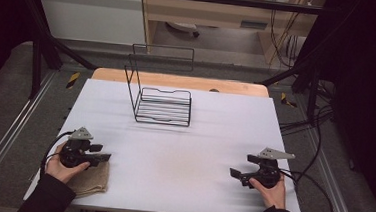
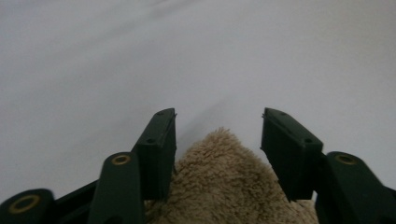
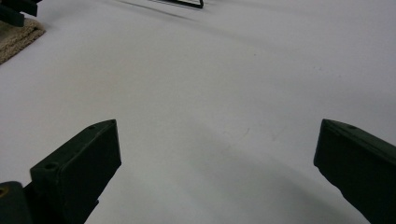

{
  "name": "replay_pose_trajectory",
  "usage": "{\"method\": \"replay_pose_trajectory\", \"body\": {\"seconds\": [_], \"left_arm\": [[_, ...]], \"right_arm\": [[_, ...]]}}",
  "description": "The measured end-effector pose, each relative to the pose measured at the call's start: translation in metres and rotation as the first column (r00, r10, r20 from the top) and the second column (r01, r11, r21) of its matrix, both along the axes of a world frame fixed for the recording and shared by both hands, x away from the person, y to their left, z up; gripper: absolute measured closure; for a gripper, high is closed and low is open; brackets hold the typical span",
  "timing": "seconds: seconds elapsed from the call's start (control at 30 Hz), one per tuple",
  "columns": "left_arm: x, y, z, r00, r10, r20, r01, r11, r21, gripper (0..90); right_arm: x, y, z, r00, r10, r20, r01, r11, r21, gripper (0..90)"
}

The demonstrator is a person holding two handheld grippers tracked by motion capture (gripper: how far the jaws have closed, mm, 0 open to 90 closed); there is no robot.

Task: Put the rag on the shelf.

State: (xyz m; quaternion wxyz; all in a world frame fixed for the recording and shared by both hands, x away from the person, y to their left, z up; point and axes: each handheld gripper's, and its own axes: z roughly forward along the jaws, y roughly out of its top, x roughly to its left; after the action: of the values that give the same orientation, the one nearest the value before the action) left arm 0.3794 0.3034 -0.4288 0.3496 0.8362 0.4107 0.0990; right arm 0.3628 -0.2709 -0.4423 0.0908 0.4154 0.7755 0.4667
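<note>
Beige towel (image 1: 89,178), folded and fluffy, lies at the near left corner of the white worktop (image 1: 174,135), under the left gripper (image 1: 103,156). In the left gripper view one corner of the towel (image 2: 224,186) pokes up between the jaws; the left jaw touches the pile, the right one stands off it, so nothing is pinched yet. The grip could take only the top layer, since the folds are loose, and the towel could unfold when lifted. At the near right, the right gripper (image 1: 235,173) rests with its jaws wide apart over bare worktop. Farther back stands a black wire rack (image 1: 163,106), nothing in it, its tall side frame upright.
</note>
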Motion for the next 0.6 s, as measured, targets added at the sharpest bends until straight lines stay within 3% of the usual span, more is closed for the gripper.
{"method": "replay_pose_trajectory", "body": {"seconds": [0.1, 0.13, 0.33, 0.6], "left_arm": [[0.0027, 0.0013, -0.0026, 0.9999, 0.000, -0.016, 0.000, 1.0000, 0.004, 55.2], [0.0050, 0.0024, -0.0046, 0.9992, -0.007, -0.039, 0.007, 1.0000, 0.000, 56.9], [0.0075, 0.0016, -0.0079, 0.9968, -0.025, -0.076, 0.026, 0.9996, 0.014, 63.3], [0.0078, -0.0038, -0.0060, 0.9954, -0.029, -0.091, 0.034, 0.9976, 0.060, 74.2]], "right_arm": [[0.0005, 0.0001, -0.0006, 1.0000, 0.007, 0.003, -0.007, 1.000, -0.008, 1.1], [0.0004, 0.0001, -0.0006, 1.0000, 0.008, 0.002, -0.008, 1.000, -0.008, 1.1], [0.0006, 0.0000, -0.0006, 1.0000, 0.008, 0.001, -0.008, 1.000, -0.009, 1.2], [0.0006, 0.0003, -0.0006, 1.0000, 0.008, -0.002, -0.008, 1.000, -0.006, 1.2]]}}
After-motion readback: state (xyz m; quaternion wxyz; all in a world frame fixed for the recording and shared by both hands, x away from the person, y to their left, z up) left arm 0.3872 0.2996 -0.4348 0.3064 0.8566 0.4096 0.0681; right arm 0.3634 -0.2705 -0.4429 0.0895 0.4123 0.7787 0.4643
